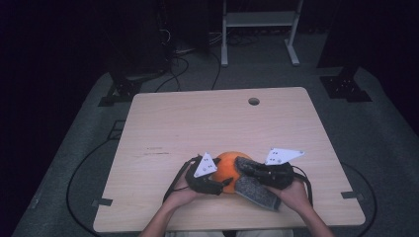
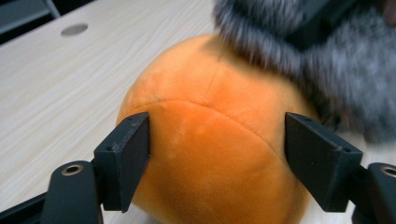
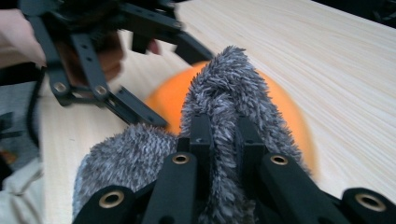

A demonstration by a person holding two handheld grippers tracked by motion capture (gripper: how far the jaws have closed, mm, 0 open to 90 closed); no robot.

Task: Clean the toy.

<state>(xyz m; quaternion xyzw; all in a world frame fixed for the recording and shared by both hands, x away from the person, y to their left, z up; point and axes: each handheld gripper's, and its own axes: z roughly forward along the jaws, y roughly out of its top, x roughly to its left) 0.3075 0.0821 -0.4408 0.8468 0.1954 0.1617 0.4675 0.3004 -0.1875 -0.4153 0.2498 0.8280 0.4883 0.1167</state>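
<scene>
The orange plush ball (image 1: 228,167) is sitting near the table's (image 1: 197,123) front edge. My left claw (image 2: 217,154) is spreading wide around it, while my right claw (image 3: 223,135) is pinching the grey furry cloth (image 3: 224,88) draping over it.

- The high view was dim; the room around the pale surface (image 1: 197,123) sank into near-black, with soft, low-resolution detail.
- The two gripper views were brighter and evenly lit, without glare.
- Motion blur smeared the grey furry fabric (image 2: 327,70) and the left hand-held gripper (image 3: 154,114).
- The orange plush ball (image 2: 215,154) was fairly sharp.
</scene>
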